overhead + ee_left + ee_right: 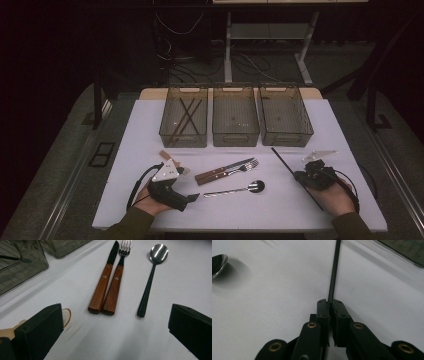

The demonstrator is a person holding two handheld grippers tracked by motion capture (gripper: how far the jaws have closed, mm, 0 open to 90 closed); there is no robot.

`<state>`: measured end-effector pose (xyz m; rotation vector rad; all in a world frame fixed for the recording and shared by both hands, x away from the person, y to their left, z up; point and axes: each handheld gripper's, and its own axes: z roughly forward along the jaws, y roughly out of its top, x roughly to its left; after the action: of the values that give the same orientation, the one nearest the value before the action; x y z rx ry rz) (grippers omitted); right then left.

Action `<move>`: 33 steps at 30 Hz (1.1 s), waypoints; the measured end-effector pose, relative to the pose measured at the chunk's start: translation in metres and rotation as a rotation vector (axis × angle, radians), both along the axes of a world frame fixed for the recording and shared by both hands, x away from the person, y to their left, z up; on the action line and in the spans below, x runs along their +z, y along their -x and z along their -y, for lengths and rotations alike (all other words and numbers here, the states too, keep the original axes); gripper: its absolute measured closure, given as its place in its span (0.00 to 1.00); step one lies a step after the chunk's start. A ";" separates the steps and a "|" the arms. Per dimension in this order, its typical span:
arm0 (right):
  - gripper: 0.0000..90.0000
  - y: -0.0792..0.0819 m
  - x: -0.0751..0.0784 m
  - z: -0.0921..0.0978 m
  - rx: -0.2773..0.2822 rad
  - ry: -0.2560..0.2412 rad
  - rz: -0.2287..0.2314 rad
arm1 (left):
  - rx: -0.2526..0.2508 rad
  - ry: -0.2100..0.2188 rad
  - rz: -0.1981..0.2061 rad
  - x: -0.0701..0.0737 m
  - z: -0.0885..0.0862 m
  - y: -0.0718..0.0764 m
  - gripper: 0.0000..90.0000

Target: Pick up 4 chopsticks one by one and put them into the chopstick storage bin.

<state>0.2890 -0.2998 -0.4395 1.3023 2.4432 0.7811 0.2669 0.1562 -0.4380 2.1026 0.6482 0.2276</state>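
The right tool [329, 305] has its jaws pressed together on a thin dark chopstick [333, 272], gripping it partway along its length. In the right gripper view the stick runs straight ahead from between the jaws, away over the white worktop [274, 297]. In the high view the right tool [311, 175] sits over the near right part of the worktop [150, 125], and the chopstick [282, 160] slants through it: one end reaches forward and to the tool's left, toward the rightmost of three clear bins [285, 115], while the other end trails back beside the person's right hand [336, 195].

The left tool [192, 197] has its jaws spread wide and holds nothing. Ahead of it, between the lines of its two jaws, lie a wooden-handled knife [103, 282] and a wooden-handled fork [115, 285], touching side by side, with a dark-handled spoon [150, 277] just to their right. Against the inner face of the left jaw a small rounded amber-rimmed piece [66, 316] lies on the worktop; what it is cannot be told. The leftmost bin [184, 117] contains several more dark chopsticks [186, 116].
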 end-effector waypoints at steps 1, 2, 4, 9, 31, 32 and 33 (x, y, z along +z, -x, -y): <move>0.95 0.000 0.000 0.000 0.000 0.002 0.000 | -0.001 -0.002 0.001 0.000 0.000 0.000 0.00; 0.95 0.000 0.000 0.000 0.001 0.004 0.002 | -0.002 -0.001 0.001 0.000 0.000 0.000 0.00; 0.96 0.000 0.000 -0.001 0.004 0.008 0.002 | -0.004 -0.002 0.002 0.000 0.000 0.000 0.00; 0.96 -0.001 0.000 0.001 -0.001 -0.008 -0.009 | -0.005 0.000 0.002 0.000 0.000 0.000 0.00; 0.96 -0.002 0.021 0.006 0.039 -0.076 0.037 | -0.015 0.013 -0.001 -0.001 0.000 0.000 0.00; 0.96 -0.002 0.022 0.006 0.042 -0.080 0.039 | -0.017 0.015 0.000 0.000 0.000 0.000 0.00; 0.96 -0.002 0.023 0.006 0.045 -0.083 0.039 | -0.018 0.018 0.000 0.000 0.000 0.000 0.00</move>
<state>0.2912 -0.3055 -0.4170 1.2523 2.4409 0.9203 0.2671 0.1566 -0.4384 2.0907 0.6289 0.2110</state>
